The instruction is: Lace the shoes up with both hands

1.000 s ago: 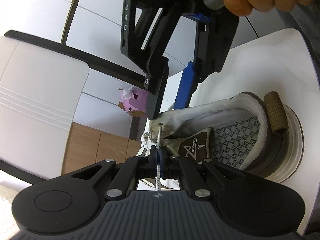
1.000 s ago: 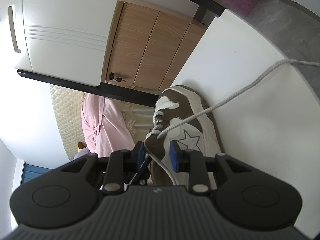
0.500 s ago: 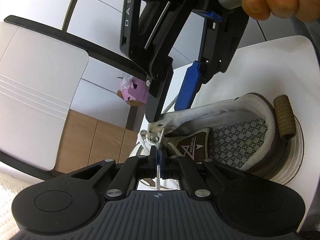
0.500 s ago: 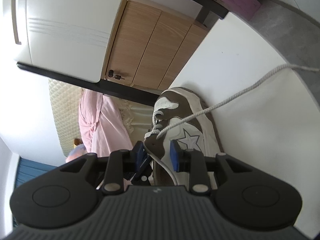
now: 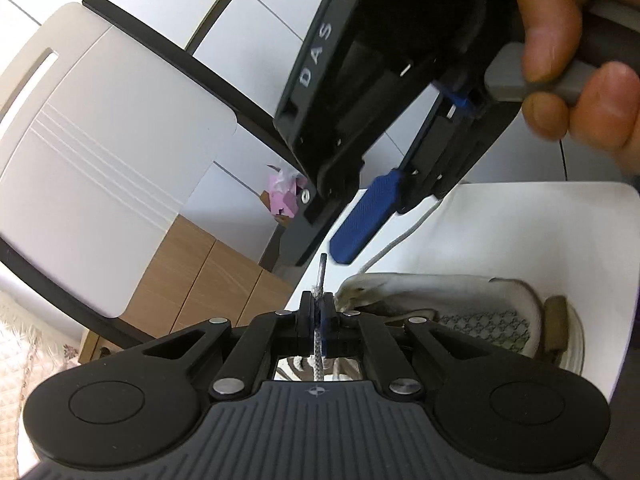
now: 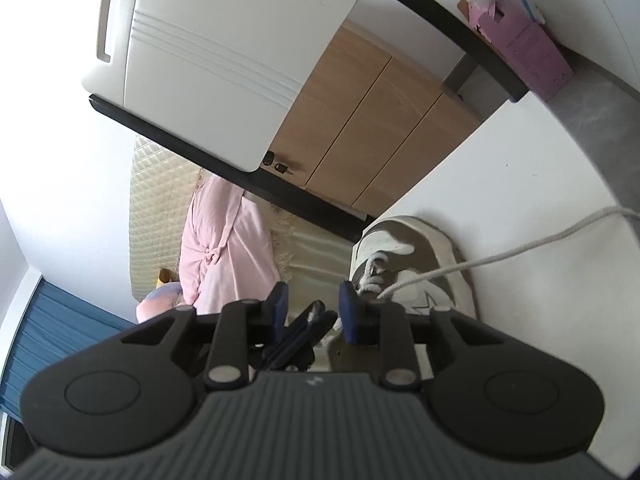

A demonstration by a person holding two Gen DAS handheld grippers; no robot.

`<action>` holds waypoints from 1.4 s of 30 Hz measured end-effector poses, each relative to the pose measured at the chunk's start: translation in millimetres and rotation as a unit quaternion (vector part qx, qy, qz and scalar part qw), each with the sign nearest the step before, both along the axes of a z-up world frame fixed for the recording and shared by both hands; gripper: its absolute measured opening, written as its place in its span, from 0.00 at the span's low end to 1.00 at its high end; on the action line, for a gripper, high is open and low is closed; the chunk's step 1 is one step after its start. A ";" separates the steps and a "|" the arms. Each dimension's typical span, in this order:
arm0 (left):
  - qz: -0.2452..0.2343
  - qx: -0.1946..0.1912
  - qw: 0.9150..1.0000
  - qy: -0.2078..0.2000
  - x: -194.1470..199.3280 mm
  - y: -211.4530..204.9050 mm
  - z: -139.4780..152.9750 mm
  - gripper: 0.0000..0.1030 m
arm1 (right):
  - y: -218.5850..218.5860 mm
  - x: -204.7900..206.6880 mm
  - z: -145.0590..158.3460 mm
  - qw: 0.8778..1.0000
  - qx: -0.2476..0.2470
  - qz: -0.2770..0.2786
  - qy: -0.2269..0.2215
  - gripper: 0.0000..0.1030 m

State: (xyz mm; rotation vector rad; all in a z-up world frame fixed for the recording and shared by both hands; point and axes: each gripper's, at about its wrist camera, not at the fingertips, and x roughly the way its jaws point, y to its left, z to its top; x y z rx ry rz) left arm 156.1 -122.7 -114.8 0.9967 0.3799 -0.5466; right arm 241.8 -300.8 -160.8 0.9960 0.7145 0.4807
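Left gripper [image 5: 318, 310] clamped tight on the shoelace end [image 5: 319, 292], dark aglet poking up just past the fingertips, woven cord running back between the jaws toward the camera. Right next to it on the right: the sneaker [image 5: 460, 312], white and grey-brown, lying on the white table [image 5: 540, 232] with its opening facing this camera, so lots of patterned lining and a brown heel tab on show.

Up above in the left view, the right gripper [image 5: 336, 236], held by a hand [image 5: 576, 60] squeezing the grey trigger. Blue pad on one finger [image 5: 364, 220] clear of the shoe, nothing pinched. Jaws closing at this moment, still a visible gap.

Same story from the right wrist view: right gripper [image 6: 314, 308] with empty space between the blue pads, left gripper's dark fingers visible below through the gap. Sneaker [image 6: 416, 256] just off to the right of the right-hand pad, toe pointing away, second lace strand [image 6: 520, 250] trailing loose across the table [image 6: 540, 152] toward the right edge.

Container-wise, only a pink cardboard box [image 6: 524, 40] on the grey ledge, top open, crinkly clear plastic sticking out. Contents otherwise impossible to tell.

Background: pink robe [image 6: 224, 240] hanging near a quilted cream panel, wooden cabinet doors [image 6: 360, 120] behind.
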 end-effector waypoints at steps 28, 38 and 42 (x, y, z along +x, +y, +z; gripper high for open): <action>0.034 -0.108 0.989 0.092 58.8 -3.4 14.5 0.03 | -7.2 -1.1 1.9 0.999 0.026 -0.014 0.024 0.08; 0.095 -0.185 0.955 0.213 90.1 34.7 32.8 0.03 | 19.0 -2.8 33.6 0.982 -0.184 0.025 -0.042 0.28; 0.102 -0.207 0.949 0.216 84.2 44.1 41.2 0.03 | 34.3 -3.8 34.1 0.967 -0.239 0.058 -0.062 0.28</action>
